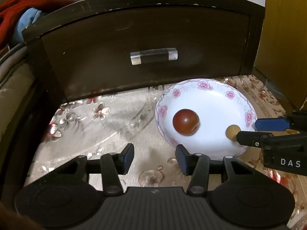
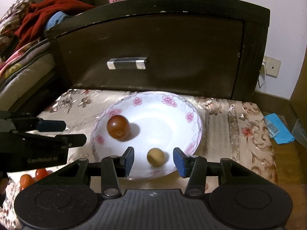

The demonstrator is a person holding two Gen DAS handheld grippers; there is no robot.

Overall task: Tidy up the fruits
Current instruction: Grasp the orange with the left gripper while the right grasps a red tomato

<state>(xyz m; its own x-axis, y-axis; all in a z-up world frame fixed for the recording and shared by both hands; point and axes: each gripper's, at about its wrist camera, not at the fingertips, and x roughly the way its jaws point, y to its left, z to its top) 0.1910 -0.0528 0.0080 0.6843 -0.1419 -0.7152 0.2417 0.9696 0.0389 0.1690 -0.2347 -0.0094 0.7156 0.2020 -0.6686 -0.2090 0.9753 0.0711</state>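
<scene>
A white plate with pink flowers (image 1: 230,95) (image 2: 193,122) lies on the floral tablecloth in front of a dark drawer. On it sit a red tomato (image 1: 185,122) (image 2: 118,127) and a small tan round fruit (image 1: 231,130) (image 2: 155,157). My right gripper (image 2: 153,162) (image 1: 247,131) is open over the plate's near rim. The tan fruit lies between its blue pads with a gap on each side. Left of the plate, my left gripper (image 1: 154,157) (image 2: 74,132) stands open above the cloth with nothing between its fingers. Two more small tomatoes (image 2: 32,177) lie at the lower left.
The dark wooden drawer front (image 1: 145,38) with a metal handle (image 1: 153,56) rises right behind the plate. Red and blue cloth (image 2: 44,17) is piled at the back left. A blue packet (image 2: 276,128) lies on the floor past the table's right edge.
</scene>
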